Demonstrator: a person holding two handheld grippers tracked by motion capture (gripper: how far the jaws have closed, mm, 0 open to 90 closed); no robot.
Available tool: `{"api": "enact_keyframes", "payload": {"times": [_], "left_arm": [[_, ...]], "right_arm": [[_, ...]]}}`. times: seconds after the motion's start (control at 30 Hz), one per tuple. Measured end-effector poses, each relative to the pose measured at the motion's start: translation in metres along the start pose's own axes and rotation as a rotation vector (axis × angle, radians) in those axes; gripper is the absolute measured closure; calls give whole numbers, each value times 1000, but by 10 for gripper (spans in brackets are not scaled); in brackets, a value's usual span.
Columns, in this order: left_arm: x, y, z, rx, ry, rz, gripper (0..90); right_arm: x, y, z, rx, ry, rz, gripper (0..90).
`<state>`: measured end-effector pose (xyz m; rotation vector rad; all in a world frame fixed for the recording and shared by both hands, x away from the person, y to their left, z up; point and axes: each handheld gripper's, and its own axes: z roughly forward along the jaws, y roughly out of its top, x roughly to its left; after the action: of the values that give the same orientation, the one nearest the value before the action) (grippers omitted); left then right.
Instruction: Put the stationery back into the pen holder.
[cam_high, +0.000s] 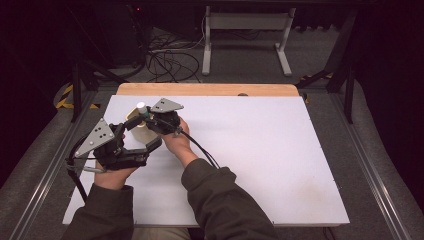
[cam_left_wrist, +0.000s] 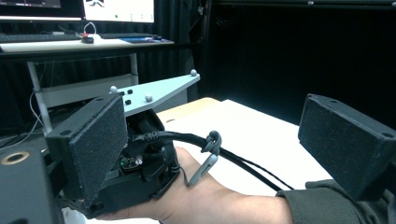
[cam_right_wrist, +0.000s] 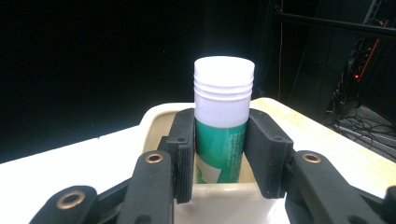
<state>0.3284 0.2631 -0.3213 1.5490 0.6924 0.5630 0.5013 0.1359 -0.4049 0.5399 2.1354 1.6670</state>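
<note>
Near the worktop's far left corner: green tube (cam_right_wrist: 221, 140) with white cap, long axis upright, standing in a cream cup (cam_right_wrist: 159, 122). Clamped at mid-body by right gripper (cam_right_wrist: 219, 149), straight above the cup. Left gripper (cam_left_wrist: 210, 135) beside, wide and empty.

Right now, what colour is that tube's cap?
White, above a green body; the tube shows best in the right gripper view.

tube (cam_right_wrist: 223, 116) in cup (cam_right_wrist: 156, 117), cup on table (cam_high: 260, 145)

High view looks down over the table (cam_high: 250, 150); gripper views sit close, seemingly level, sharing its far edge
</note>
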Motion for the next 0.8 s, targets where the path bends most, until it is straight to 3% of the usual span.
{"api": "enact_keyframes", "payload": {"times": [0.8], "left_arm": [[0,0,0,-2,-1,2,92]], "right_arm": [[1,-2,3,24,6,0,643]]}}
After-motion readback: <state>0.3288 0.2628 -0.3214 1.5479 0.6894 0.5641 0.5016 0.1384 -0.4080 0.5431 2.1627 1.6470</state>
